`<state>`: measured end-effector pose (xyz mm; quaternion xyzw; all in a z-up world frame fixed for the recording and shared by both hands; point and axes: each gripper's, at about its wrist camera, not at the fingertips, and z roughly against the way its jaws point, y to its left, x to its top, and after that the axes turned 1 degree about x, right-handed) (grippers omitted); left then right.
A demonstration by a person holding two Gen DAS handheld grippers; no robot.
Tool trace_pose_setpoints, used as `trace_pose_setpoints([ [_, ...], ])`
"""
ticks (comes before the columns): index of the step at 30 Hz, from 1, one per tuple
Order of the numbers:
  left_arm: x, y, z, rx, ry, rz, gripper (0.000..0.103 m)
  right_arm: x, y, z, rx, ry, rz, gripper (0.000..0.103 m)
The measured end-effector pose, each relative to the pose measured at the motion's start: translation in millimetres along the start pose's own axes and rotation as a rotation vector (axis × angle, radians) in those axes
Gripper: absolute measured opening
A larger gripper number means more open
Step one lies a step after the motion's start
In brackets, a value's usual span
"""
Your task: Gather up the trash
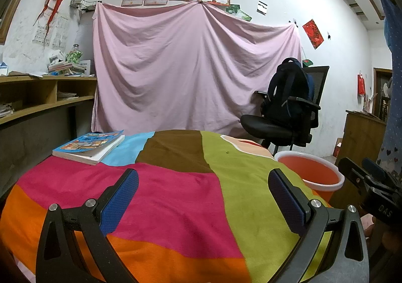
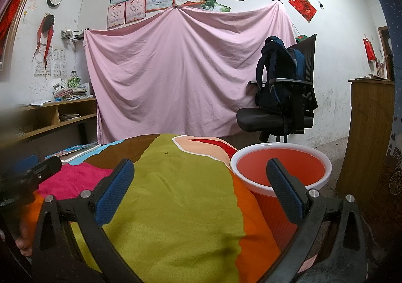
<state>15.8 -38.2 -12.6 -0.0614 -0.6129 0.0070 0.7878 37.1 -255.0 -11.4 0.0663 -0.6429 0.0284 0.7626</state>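
Since no trash shows on cloth [image 1: 176, 197] except tiny dark speck [image 1: 227, 152], job looks nearly done or not begun; cannot tell. Left gripper [image 1: 203, 195], right gripper [image 2: 201, 182]: jaws apart, empty. Red bucket [image 2: 280, 170] beside table looks empty.

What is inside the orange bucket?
The orange bucket looks empty: only its bare orange wall shows. A gripper finger covers part of the inside, and the very bottom is not visible.
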Motion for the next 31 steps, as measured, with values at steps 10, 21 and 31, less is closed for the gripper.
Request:
trace_pose_setpoints([
  [10, -2, 5, 1, 0.002, -0.003, -0.002, 0.101, -5, 3, -1, 0.003, 0.004, -0.001, 0.103],
  [21, -5, 12, 0, 0.060, -0.010, -0.062, 0.101, -8, 5, -4, 0.005, 0.009, 0.001, 0.103],
  [31, -6, 12, -2, 0.060, -0.012, -0.073, 0.101, -13, 10, -2, 0.007, 0.015, 0.002, 0.103],
])
